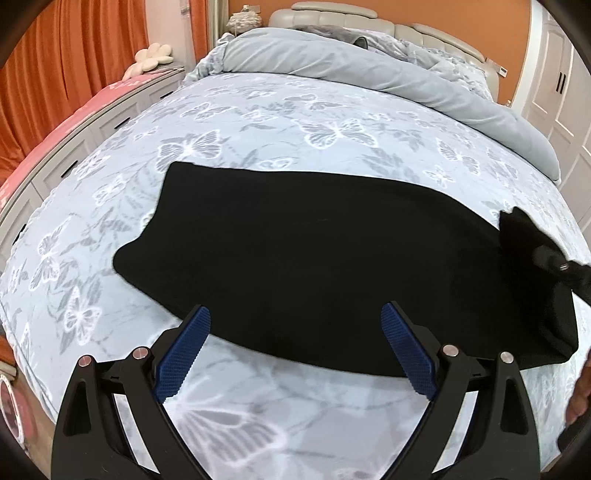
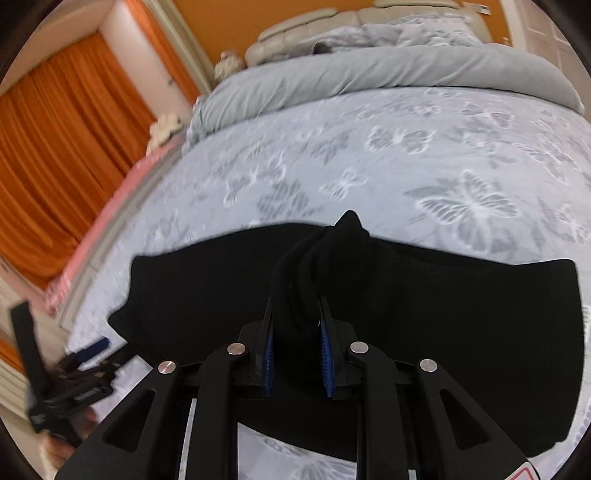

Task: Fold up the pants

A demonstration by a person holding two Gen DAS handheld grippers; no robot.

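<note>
**Black pants lie flat on butterfly bedspread, one end pinched in the right gripper**

A bed covered in a pale blue spread printed with white and grey butterflies fills both wrist views. At its head, a grey duvet is rolled back in a thick band in front of a cream padded headboard. Orange curtains hang along the left wall, with a pink-topped bench running beside the bed and a white flower-shaped cushion resting on it.

The black pants lie flat across the near part of the bed, stretched from left to right.

The left gripper hovers at the near edge of the pants, its blue-padded jaws spread wide and holding nothing; the fabric shows between them.

The right gripper has its jaws pressed together on a bunched fold of the pants, which rises in a peak above the flat cloth. In the left wrist view this raised fold shows at the right end of the pants. The right wrist view is slightly blurred.
</note>
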